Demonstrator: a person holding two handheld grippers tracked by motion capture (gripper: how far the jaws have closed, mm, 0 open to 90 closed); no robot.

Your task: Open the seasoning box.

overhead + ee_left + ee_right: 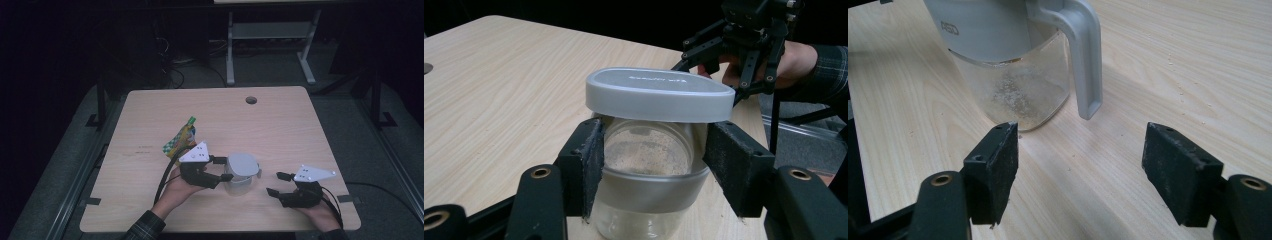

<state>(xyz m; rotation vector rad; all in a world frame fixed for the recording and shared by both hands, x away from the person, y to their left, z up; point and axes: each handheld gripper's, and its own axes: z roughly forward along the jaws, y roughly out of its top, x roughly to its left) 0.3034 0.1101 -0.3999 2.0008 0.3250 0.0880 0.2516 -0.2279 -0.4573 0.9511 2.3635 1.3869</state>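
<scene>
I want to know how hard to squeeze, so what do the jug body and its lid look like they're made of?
The jug body looks like clear glass or hard clear plastic; you can see through it, with faint residue inside. The lid and handle look like matte grey plastic, opaque with soft, dull highlights.

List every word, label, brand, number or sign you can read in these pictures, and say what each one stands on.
"ASD", as far as it can be made out: pale raised letters on the grey collar of the jug, partly cut off in the right gripper view.
Embossed line on the jug's lid: too small and blurred to read.
Print on the green and yellow pouch: too small to read.
</scene>
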